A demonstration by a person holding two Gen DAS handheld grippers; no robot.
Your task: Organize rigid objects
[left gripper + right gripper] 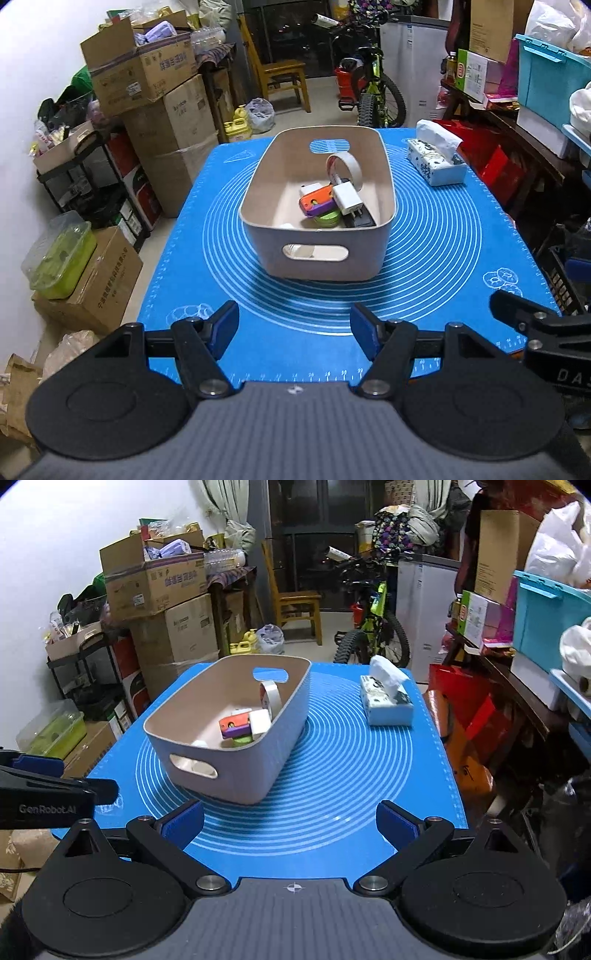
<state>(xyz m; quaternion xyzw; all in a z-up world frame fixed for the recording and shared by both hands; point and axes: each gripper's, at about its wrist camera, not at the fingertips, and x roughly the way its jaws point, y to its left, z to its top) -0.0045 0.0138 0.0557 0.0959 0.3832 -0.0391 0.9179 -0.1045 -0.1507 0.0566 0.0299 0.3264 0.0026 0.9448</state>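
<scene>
We think the tidying is almost done, or all done. The small hard things sit together inside the bin [317, 206], straight ahead of our left claw [294, 325] and ahead and a bit to the left of our right claw [290, 821]. In the bin we see a roll of tape [345, 166] standing on its edge, a white plug [347, 199], an orange and purple toy [317, 203], something green [327, 218] under them, and a flat black thing [360, 219]. We cannot tell what the white thing near the front wall is.

On the blue mat [424, 258] that covers the counter, nothing loose is left for us to pick up. Only a tissue box [388, 701] stays out, far ahead of the right claw and a bit to its right. It looks soft, so we guess it stays there.

Both claws hang low over the near edge of the mat, side by side, pointing forward at the bin. Each one is spread wide and has nothing in it.
</scene>
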